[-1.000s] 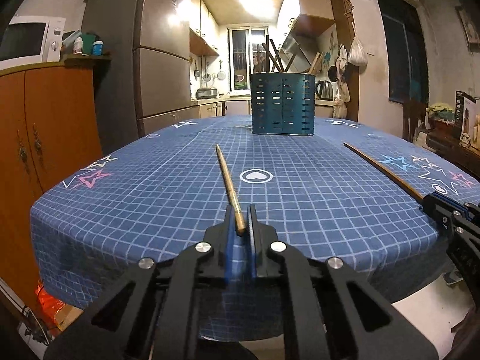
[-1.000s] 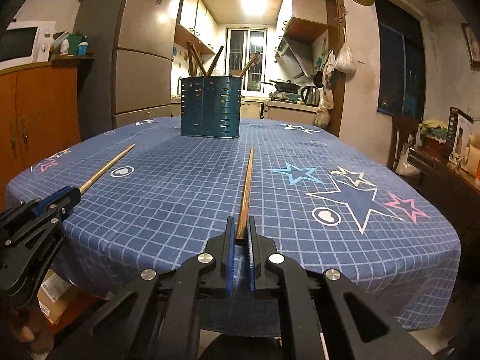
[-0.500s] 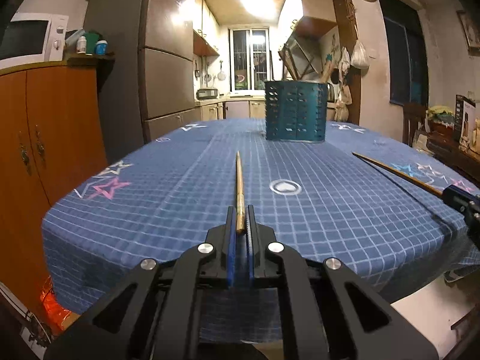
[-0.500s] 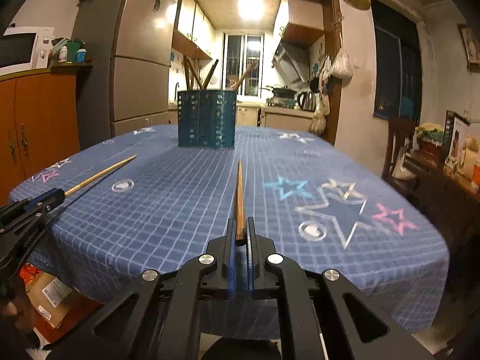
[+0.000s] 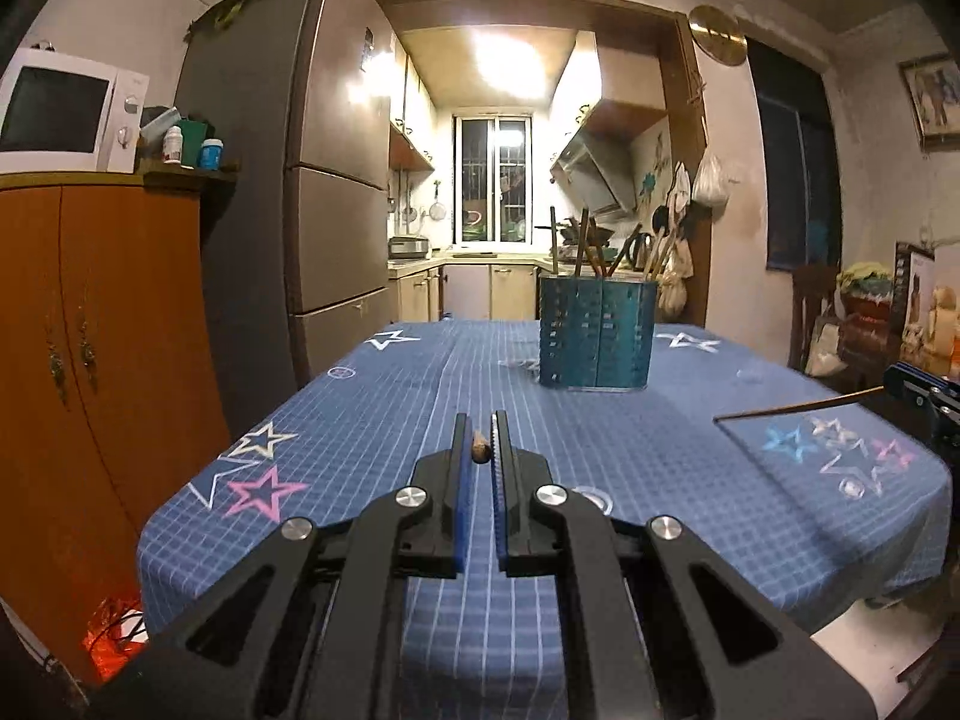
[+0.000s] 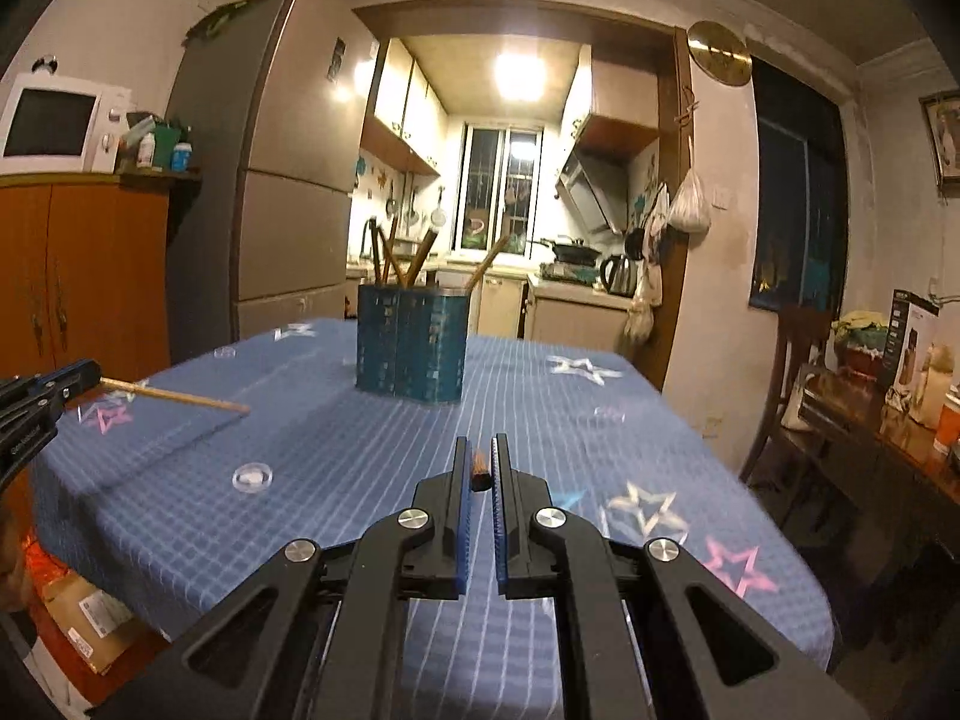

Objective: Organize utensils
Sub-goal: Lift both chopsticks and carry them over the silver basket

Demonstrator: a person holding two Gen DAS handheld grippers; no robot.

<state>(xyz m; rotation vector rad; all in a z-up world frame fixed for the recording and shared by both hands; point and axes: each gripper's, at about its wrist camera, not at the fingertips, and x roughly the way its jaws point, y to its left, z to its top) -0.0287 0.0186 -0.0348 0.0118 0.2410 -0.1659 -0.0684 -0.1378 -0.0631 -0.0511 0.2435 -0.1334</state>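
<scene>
Left gripper (image 5: 479,441) clamped on light chopstick (image 5: 479,455), end-on, above tablecloth (image 5: 372,420). Right gripper (image 6: 479,468) clamped on dark chopstick (image 6: 479,474). Teal holder (image 5: 594,333) ahead, apart. Risk: tip caught on holder rim or standing sticks; holder tipped.

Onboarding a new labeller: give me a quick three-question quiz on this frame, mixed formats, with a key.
1. True or false: the left gripper is shut on a chopstick.
2. Multiple choice: where does the teal utensil holder stand? A) on the orange cabinet B) on the blue tablecloth C) on the kitchen counter
3. Fill in: the right gripper holds a dark ____ between its fingers.

Key: 1 true; 2 B; 3 chopstick.
</scene>
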